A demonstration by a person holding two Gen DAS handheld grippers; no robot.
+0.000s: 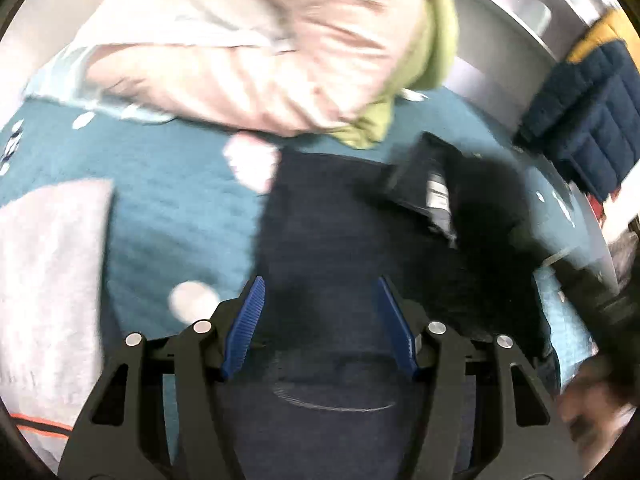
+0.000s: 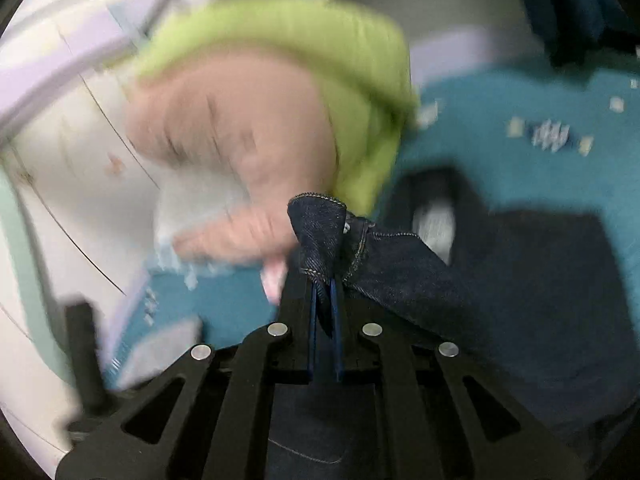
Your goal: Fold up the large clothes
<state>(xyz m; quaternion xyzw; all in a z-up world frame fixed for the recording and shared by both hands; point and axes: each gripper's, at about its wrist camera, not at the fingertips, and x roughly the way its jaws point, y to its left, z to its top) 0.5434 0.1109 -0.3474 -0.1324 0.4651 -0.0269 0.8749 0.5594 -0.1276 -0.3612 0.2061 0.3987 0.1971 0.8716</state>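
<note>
1. The jeans (image 1: pixel 320 216) lie on the teal bedspread (image 1: pixel 168 184), directly ahead of and under the left gripper (image 1: pixel 320 300). They already form a fairly compact dark rectangle, so at least one fold looks done; how many I cannot tell through the blur.
2. The left gripper's jaws are spread wide with nothing between them; it hovers over the denim, and whether it touches the cloth is unclear.
3. The right gripper (image 2: pixel 325 280) has its jaws pressed together on a stitched hem corner of the jeans (image 2: pixel 320 224), lifted clear of the bedspread (image 2: pixel 500 128), with cloth trailing down to the rest of the garment at the right.
4. My read: a fold is under way, with the raised corner yet to be carried across and laid down.
5. Left to do, as I judge it: land that corner, flatten the stack, and deal with the other clothes. A pink garment (image 1: pixel 248 56) and a green one (image 1: pixel 436 40) sit heaped at the far side, unfolded.
6. A pale folded piece (image 1: pixel 48 280) rests at the left, possibly finished work.
</note>
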